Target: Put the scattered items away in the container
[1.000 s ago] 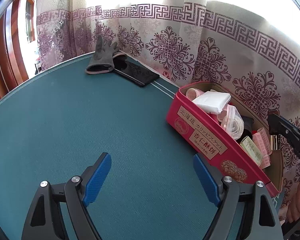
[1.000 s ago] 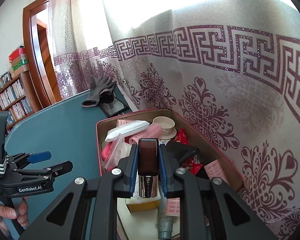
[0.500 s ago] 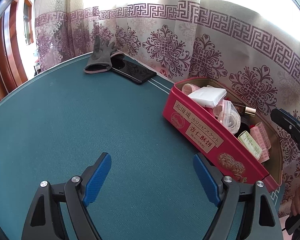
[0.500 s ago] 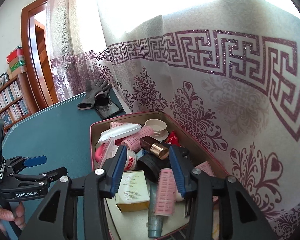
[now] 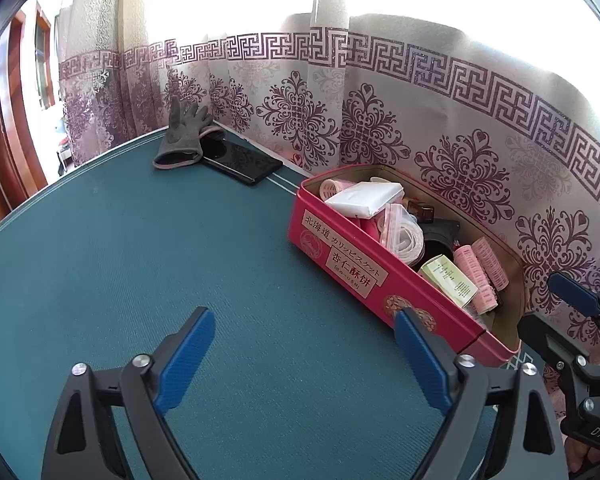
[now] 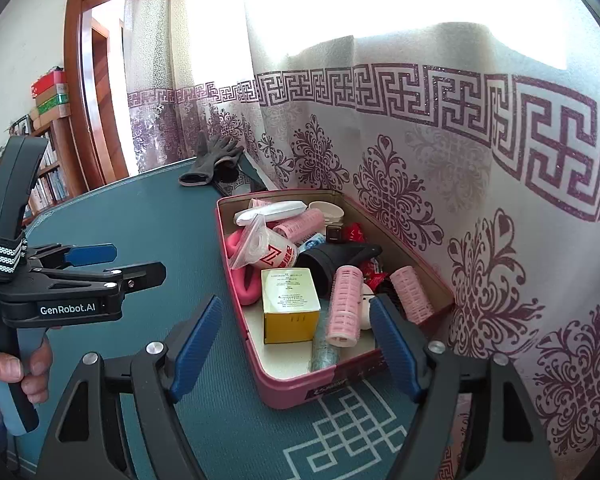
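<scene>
The right gripper [image 6: 296,344] hangs just short of the near end of the red tin [image 6: 440,280]. Its jaws are opening, with nothing held; only the tin's near corner shows through the gap. That fits a gripper with no load, standing clear of the container rather than over its contents. The left gripper [image 5: 304,356] is off to the tin's left side over bare green worktop [image 5: 120,260]. Its jaws are also opening and nothing lies between the pads – judging by its pose it is free to go for whatever remains. A hand [image 6: 4,372] grips its handle at the edge of the right wrist view.

Inside the tin things lie piled loosely: a yellow-and-white box [image 6: 290,304] near the front, pink hair rollers [image 6: 344,306] beside it, a white packet [image 6: 272,210] at the far end, a black cone-shaped piece [image 6: 332,262] in the middle and a small dark brown tube [image 6: 334,234] behind it. They sit as dropped, not arranged, which suits a tidy-up where only getting them in matters.

Beyond the tin's far end, against the patterned curtain [image 6: 440,140], a grey glove [image 5: 184,136] lies partly over a dark phone [image 5: 242,162]. These are the only loose things left on the worktop – whether they count as items to tidy I cannot tell.
</scene>
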{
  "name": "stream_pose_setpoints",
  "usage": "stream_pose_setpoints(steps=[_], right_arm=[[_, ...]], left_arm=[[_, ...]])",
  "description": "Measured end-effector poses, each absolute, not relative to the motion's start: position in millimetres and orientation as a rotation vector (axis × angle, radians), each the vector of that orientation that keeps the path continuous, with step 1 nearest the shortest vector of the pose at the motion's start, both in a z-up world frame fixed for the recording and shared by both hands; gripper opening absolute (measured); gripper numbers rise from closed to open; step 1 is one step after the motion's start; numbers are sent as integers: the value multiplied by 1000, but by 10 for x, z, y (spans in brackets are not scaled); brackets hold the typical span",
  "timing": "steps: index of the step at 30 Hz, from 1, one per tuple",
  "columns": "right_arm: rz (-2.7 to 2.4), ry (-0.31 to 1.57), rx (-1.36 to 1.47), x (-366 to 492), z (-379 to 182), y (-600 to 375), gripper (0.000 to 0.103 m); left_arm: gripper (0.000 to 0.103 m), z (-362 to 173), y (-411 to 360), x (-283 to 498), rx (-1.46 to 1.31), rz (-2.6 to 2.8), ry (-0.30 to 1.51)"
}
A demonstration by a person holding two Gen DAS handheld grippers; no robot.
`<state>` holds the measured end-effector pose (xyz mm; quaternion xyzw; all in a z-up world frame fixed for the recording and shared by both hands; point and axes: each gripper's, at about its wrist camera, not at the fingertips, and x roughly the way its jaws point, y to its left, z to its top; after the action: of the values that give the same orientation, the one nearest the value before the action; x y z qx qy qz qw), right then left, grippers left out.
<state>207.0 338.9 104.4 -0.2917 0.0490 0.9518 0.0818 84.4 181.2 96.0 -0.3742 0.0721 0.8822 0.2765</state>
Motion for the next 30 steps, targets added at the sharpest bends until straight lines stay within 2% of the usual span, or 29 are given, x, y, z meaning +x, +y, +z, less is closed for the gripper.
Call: stream_pose_setpoints(steps=[9,23,30], right_arm=[[2798,171,-876,2320,1022,3389,86],[2773,193,-829,2534,1041,3459,90],[2756,213,-814,2612,1016,3520,93]], left_arm=[[103,1126,1835,1039,-961,2402,191],[103,1333,2134,1437,-768,2523,394],[103,1284,2335,1543,-798,2445,421]])
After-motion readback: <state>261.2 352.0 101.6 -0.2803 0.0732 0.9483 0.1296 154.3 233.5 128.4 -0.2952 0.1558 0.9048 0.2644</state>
